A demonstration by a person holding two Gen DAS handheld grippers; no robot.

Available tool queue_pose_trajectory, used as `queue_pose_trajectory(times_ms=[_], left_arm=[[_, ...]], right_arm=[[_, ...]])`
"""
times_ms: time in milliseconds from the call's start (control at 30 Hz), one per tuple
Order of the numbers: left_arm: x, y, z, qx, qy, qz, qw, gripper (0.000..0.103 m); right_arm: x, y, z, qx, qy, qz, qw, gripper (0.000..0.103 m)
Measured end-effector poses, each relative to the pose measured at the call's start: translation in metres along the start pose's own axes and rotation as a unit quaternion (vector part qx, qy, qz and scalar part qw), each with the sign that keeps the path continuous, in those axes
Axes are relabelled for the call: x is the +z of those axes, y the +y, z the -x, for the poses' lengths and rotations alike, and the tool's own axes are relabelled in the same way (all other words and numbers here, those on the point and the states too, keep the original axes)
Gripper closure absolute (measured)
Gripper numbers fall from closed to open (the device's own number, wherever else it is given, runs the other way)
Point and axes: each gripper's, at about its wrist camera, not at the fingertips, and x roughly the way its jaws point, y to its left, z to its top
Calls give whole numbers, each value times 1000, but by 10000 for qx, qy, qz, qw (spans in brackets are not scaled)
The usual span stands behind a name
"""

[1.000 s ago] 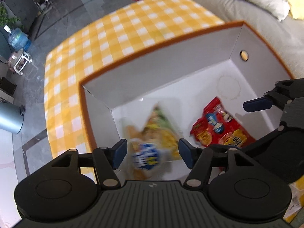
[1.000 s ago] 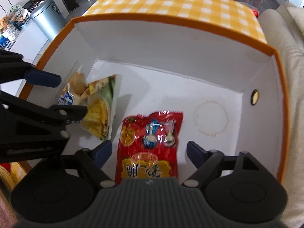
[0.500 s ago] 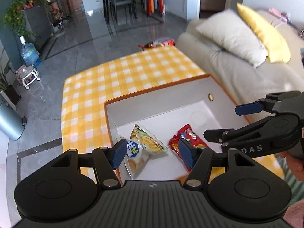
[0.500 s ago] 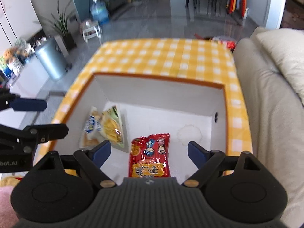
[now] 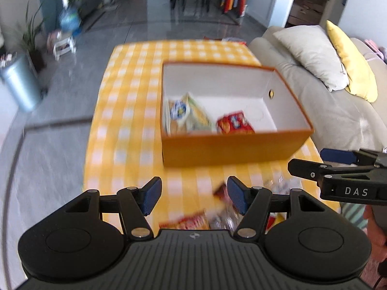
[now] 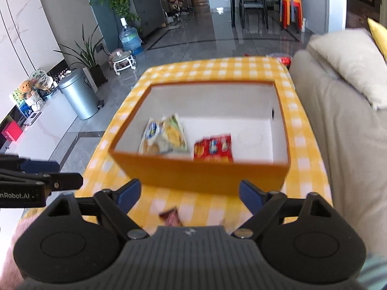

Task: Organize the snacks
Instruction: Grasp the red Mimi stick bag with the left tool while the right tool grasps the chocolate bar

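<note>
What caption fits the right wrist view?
Empty right tool, closing, before orange box holding red packet and yellow packets.

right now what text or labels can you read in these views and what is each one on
"DAS" on the side of the right gripper, seen from the left wrist.
"nRobot.AI", cut off by the frame's left edge, on the side of the left gripper, seen from the right wrist.
Print on the yellow snack bag, the red snack bag and the loose packets before the orange box: too blurred to read.

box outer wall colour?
Orange outside, white inside: box, clearest in the right wrist view.
</note>
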Motion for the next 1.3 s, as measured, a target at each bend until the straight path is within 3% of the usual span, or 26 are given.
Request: queue_pose_trajectory(times_ms=[67,367,600,833,1133,1300], left_arm=[[-15,3,-5,-13,170,133,9998,30],[-50,9,-37,127,764,712,9945,30],[-57,5,-65,392,994,753,9914,30],[-64,3,-89,514,1315,721,9873,30],[-63,7,-104,400,1525,880,9836,30],[-61,11,-110,353,1552,1031,9819,44]], right_arm=[[-15,0,0,4,84,-36,10000,24],[-71,8,-21,-102,799,-100,9967,48],[-75,14,-41,-41,801,360,9961,61],[-75,20,-63,102,783,852,9932,62],[-78,22,-93,167,880,1246,9882,64],[-82,23,-106,186,1004,1309,9861,65]])
